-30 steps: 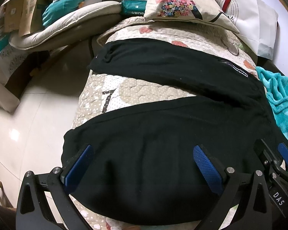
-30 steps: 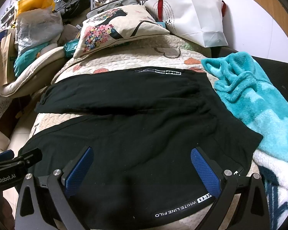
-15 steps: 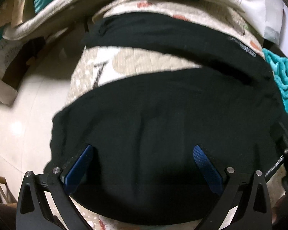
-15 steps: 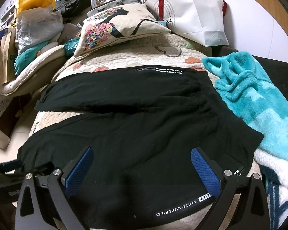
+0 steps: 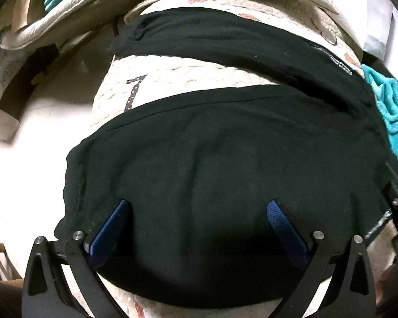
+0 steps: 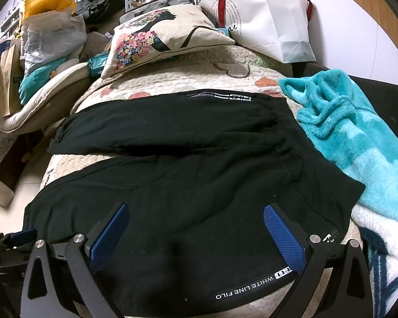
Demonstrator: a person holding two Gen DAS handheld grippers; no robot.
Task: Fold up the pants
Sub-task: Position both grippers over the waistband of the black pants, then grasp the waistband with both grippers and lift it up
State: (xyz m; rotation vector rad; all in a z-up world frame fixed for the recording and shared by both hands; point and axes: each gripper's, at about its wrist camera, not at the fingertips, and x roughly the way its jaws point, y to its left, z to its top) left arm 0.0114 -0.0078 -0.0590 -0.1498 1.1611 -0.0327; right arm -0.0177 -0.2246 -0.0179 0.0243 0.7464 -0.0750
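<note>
Black pants (image 6: pixel 199 185) spread flat on a quilted bed cover (image 6: pixel 177 79), legs parted in a V with a strip of quilt bare between them; waistband end beside the turquoise blanket (image 6: pixel 353 137), cuffs at the far end from it. Floral pillow (image 6: pixel 156 37) and white paper bag (image 6: pixel 268 16) beyond the pants, away from the blanket's near edge. Left gripper (image 5: pixel 199 220) over the nearer leg close to the cuff end, fingers spread wide, nothing between them. Right gripper (image 6: pixel 193 225) over the same leg nearer the blanket, above the printed hem label, likewise spread and empty. No fold visible as yet: judged an opening stage, with leg-on-leg fold and later crosswise folds all left to do.
</note>
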